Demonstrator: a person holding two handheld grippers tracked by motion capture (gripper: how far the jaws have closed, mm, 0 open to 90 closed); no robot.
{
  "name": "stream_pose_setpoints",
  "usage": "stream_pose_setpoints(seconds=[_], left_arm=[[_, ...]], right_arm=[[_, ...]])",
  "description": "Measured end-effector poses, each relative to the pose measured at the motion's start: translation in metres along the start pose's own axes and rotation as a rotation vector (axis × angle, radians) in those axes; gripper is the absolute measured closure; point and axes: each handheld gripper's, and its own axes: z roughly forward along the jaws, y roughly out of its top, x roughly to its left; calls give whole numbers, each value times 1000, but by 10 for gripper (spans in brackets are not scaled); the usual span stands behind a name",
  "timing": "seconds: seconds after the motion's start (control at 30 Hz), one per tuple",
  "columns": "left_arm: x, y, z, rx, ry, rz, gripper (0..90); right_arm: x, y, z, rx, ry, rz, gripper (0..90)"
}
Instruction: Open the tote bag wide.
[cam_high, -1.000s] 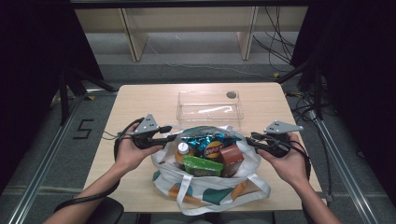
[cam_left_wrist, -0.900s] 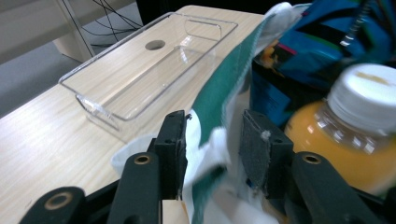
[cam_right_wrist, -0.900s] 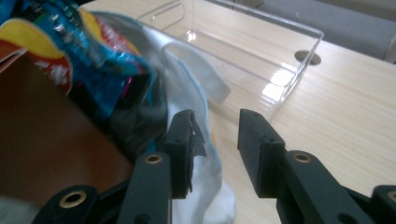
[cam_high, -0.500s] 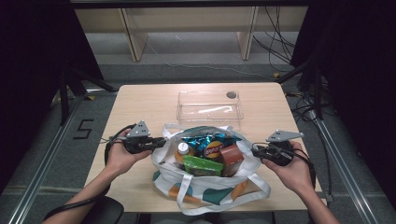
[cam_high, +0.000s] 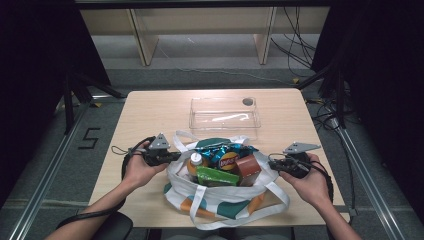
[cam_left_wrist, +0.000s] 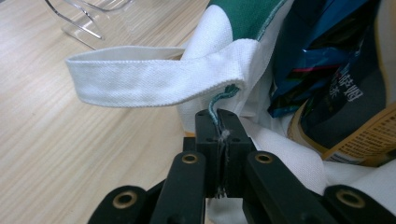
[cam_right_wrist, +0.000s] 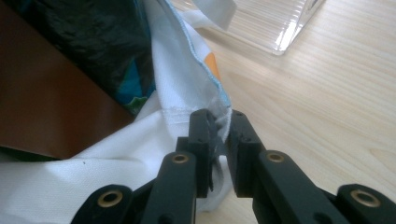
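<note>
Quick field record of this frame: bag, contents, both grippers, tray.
bag: white tote bag with green and orange patches, near edge of the table, mouth open
contents: bottle, blue snack packet, green box, brown box
left gripper: jaws just closed, pinching the bag's rim below a white handle
right gripper: jaws have just been closing, rim cloth between them and gripped
tray: clear tray beyond the bag, empty
</note>
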Motion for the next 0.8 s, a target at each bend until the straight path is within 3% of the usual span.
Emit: stream_pose_setpoints(seconds=[0.07, 0.13, 0.2, 0.37, 0.43, 0.47, 0.5, 0.53, 0.57, 0.6, 0.63, 0.67, 0.7, 0.73, 0.77, 0.8], left_arm=[[0, -1, 1, 0, 3, 3, 875], [0, -1, 1, 4, 14, -10, 875], [0, -2, 2, -1, 6, -19, 875], [1, -2, -2, -27, 2, -19, 852], [3, 0, -12, -73, 14, -52, 793], [3, 0, -12, -73, 14, -52, 741], [3, 0, -17, -91, 7, -82, 741], [2, 2, -28, -138, 12, -106, 666], [2, 2, -28, -138, 12, -106, 653], [1, 3, -33, -162, 1, -125, 641], [1, 4, -38, -174, -5, -128, 641], [0, 4, -41, -193, -12, -142, 631], [-1, 5, -45, -221, -18, -188, 559], [-1, 5, -46, -239, -26, -202, 540], [-1, 4, -47, -244, -18, -217, 507], [-2, 4, -47, -257, -11, -224, 468]], right_arm=[[1, 0, 1, 18, 1, 19, 826], [0, -3, 5, 24, -11, -9, 831], [1, -3, 5, 43, -5, 8, 831], [0, -4, 6, 41, -1, 11, 825], [-3, -3, 2, -18, 1, -29, 764], [-3, -3, 2, -18, 1, -29, 764], [-3, -1, -3, -26, 6, -21, 735], [-2, 3, -13, -89, 2, -15, 651], [-2, 3, -13, -89, 2, -15, 651], [-2, 8, -22, -149, -1, -19, 589], [-2, 8, -22, -149, -1, -19, 589], [-1, 10, -26, -184, 3, 2, 563], [-2, 15, -31, -236, 7, -8, 527], [-1, 17, -33, -261, 2, 3, 508], [-1, 19, -36, -254, 2, -3, 491], [-3, 20, -35, -284, -13, -22, 478]])
